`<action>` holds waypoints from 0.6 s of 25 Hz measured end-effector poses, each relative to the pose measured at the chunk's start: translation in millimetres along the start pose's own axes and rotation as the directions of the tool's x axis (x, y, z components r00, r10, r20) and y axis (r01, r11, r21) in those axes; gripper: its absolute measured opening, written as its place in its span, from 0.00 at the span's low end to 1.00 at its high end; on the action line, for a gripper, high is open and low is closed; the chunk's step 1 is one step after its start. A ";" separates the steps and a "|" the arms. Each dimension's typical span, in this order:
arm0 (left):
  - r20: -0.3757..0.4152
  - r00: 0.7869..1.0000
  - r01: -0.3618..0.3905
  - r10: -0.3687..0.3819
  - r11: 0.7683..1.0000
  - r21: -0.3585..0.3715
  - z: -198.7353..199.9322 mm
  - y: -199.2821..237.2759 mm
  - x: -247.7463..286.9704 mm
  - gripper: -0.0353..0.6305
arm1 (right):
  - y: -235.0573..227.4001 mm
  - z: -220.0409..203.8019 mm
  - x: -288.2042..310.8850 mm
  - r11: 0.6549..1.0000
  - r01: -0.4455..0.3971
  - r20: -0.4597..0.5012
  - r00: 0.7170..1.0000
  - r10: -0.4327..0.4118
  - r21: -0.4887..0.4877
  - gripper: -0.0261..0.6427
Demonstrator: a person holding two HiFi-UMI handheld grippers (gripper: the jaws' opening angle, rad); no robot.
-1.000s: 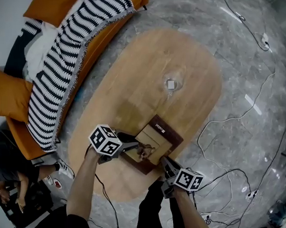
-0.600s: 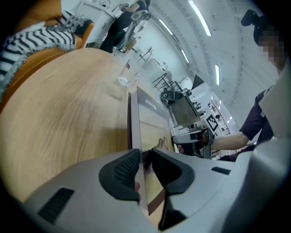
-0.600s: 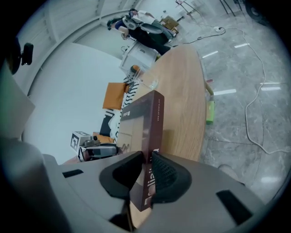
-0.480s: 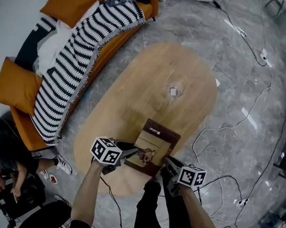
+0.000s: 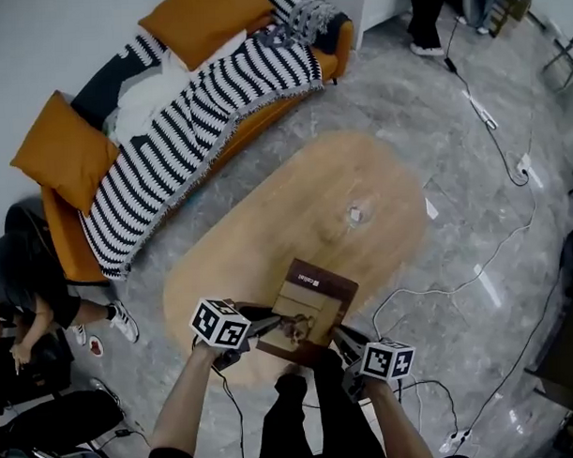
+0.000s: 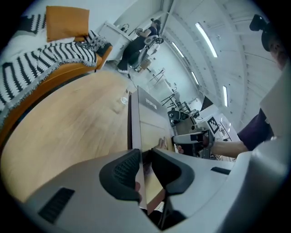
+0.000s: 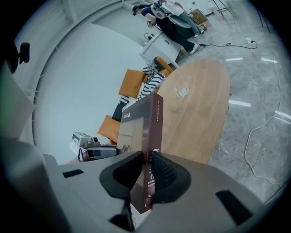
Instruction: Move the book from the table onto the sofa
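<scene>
A brown book (image 5: pixel 308 300) with a tan cover panel hangs over the near end of the oval wooden table (image 5: pixel 295 200), held from both sides. My left gripper (image 5: pixel 274 320) is shut on its left edge, and the pads have just been closing on the cover (image 6: pixel 148 120). My right gripper (image 5: pixel 338 335) is shut on the right edge by the spine (image 7: pixel 152 123) and has also just been closing. Each gripper view shows the book standing edge-on between the jaws. The orange sofa (image 5: pixel 255 121), draped with a striped blanket (image 5: pixel 189 123), stands beyond the table at the upper left.
A small clear object (image 5: pixel 354 213) sits mid-table. Orange cushions (image 5: pixel 63 151) lie on the sofa. A person (image 5: pixel 16 280) sits at the left by the sofa's end, and another person's legs (image 5: pixel 427 16) stand at the top. Cables (image 5: pixel 476 273) trail across the grey floor on the right.
Both grippers have risen with the book, lifting it off the table top. The head view has pulled back, and more of the sofa and floor shows.
</scene>
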State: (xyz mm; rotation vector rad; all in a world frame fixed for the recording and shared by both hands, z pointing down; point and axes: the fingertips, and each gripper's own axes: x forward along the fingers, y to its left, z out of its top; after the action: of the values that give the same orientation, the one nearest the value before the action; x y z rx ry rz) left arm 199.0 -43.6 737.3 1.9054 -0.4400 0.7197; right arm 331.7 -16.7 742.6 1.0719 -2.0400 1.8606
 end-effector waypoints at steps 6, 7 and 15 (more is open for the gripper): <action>0.068 0.997 -0.021 0.024 0.999 -0.035 -2.7 -19.5 -24.4 0.19 | 25.0 0.6 -13.4 0.999 -0.014 -0.005 1.000 0.014 -0.041 0.15; 0.080 0.996 -0.025 0.029 0.999 -0.048 -4.2 -23.1 -29.0 0.19 | 30.2 1.0 -15.8 0.999 -0.018 -0.009 1.000 0.018 -0.051 0.15; 0.212 0.976 -0.014 0.049 0.986 -0.166 -9.4 -67.2 -74.8 0.19 | 91.3 20.3 -46.7 0.984 -0.060 -0.046 0.998 0.053 -0.168 0.15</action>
State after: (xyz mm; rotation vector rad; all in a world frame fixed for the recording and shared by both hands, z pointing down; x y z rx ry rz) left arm 179.4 -7.5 645.1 1.8303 -0.6474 0.4822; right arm 316.8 -21.5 639.3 0.9337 -2.1806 1.6832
